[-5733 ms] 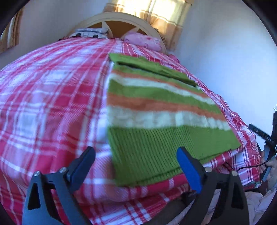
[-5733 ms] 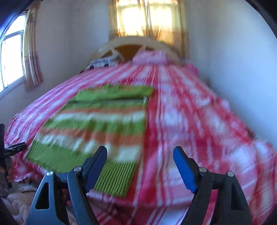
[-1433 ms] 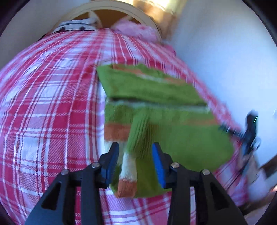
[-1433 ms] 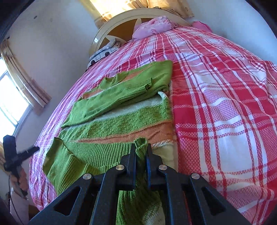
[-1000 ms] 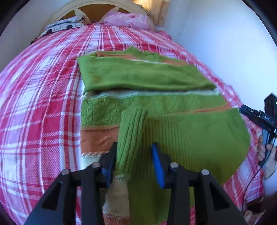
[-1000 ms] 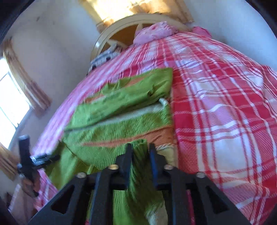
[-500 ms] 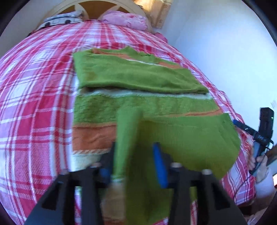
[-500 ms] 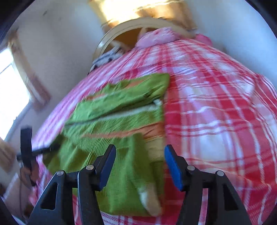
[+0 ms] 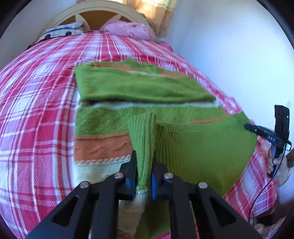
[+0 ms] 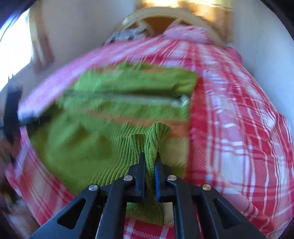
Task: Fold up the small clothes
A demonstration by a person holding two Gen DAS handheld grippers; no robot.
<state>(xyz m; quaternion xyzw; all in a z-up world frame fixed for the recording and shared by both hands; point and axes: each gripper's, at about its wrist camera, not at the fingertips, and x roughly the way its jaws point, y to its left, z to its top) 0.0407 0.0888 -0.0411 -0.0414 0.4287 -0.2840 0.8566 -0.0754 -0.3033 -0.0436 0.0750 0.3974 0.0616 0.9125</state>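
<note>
A green knit sweater (image 9: 139, 88) with orange and cream stripes lies on the bed, its sleeves folded across the chest. The ribbed green hem (image 9: 202, 147) is turned up over the striped body. My left gripper (image 9: 144, 160) is closing, its pads pressing a bunched ridge of the hem at the left corner. In the blurred right wrist view the sweater (image 10: 132, 82) fills the middle. There my right gripper (image 10: 149, 160) is closing tight on a pinch of ribbed hem at the right corner.
The red and white plaid bedcover (image 9: 36, 110) (image 10: 238, 128) spreads all around. A pink pillow (image 9: 126, 29) and a cream headboard (image 9: 95, 11) lie at the far end, beside a white wall. A hand (image 9: 277, 165) holds a black device at the right edge.
Half a second ago both grippers stood open over the turned-up hem; now each has shut on a pinch of it. The right wrist view has rolled and blurred.
</note>
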